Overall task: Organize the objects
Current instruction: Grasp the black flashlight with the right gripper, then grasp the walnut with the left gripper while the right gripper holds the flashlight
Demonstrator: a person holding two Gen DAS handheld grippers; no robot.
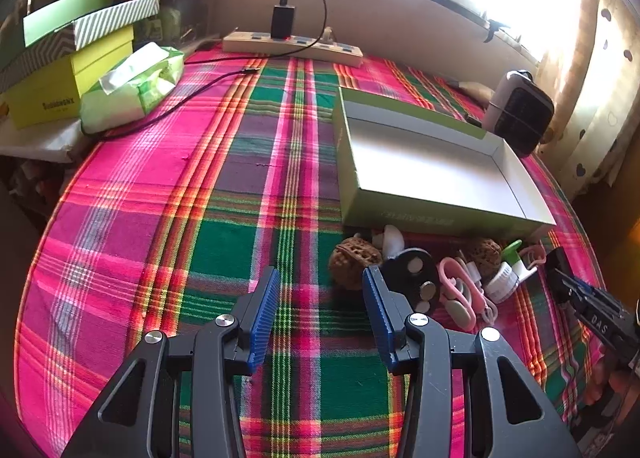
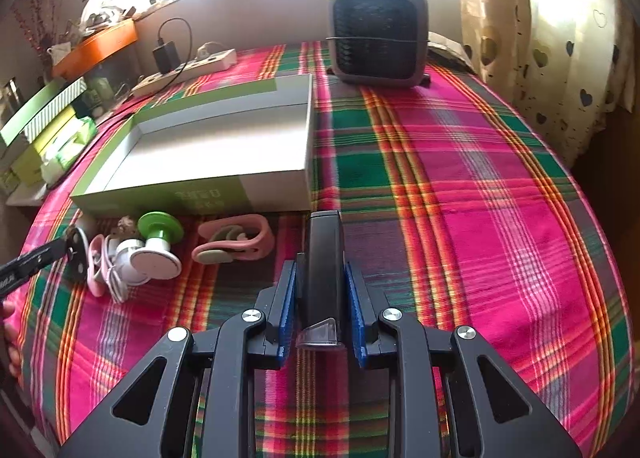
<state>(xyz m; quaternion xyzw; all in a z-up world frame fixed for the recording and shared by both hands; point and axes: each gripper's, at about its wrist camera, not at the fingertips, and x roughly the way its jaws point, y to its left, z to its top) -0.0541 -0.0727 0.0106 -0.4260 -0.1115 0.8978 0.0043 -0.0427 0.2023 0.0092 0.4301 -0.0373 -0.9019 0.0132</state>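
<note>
The right gripper (image 2: 322,298) is clamped on a black oblong device (image 2: 323,258), both blue pads pressing its sides; the device lies lengthwise between them, apparently on the plaid cloth (image 2: 480,218) covering the bench. The left gripper (image 1: 322,312) stands open with nothing between its pads, just short of a walnut (image 1: 352,260) and a black disc (image 1: 412,274). The remaining small items, including a pink clip (image 2: 234,238) and a green-and-white spool (image 2: 158,244), lie just in front of the open, empty green box (image 2: 208,154).
</note>
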